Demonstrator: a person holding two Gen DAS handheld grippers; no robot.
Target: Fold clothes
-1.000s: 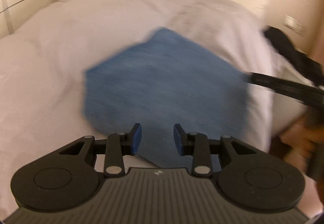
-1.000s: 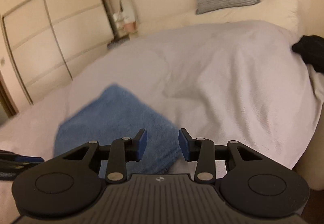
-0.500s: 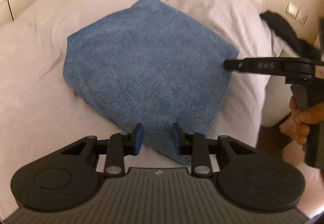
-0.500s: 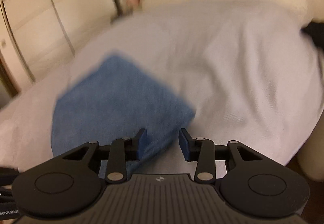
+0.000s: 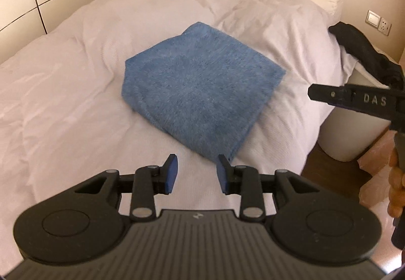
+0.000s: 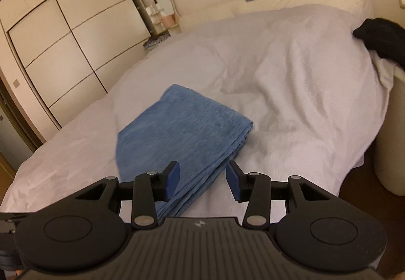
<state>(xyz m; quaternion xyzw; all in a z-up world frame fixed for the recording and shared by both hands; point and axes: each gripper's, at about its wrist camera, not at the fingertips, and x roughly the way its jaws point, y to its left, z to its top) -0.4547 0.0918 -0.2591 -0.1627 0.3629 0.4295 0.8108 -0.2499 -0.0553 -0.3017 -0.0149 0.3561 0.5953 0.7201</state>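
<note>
Lying flat on the bed (image 5: 63, 92): blue cloth (image 5: 197, 87), already folded into a compact, roughly square stack, layered edges visible along its near right side in the right wrist view. Left tool (image 5: 196, 175) held just short of the stack's near corner, blue pads apart, gripping nothing. Right tool (image 6: 202, 178) poised over the stack's near edge, pads likewise apart and empty; seen from the side in the left wrist view, off the cloth's right. Black garment (image 6: 379, 39) draped at the bed's far right edge, well apart from the stack. Fits either a finished fold or 1 more halving to come. If halving: pinching all layers together at 2 matching corners, lifting evenly, laying edge onto edge. If done: leaving the stack square, avoiding any drag on loose layers.
</note>
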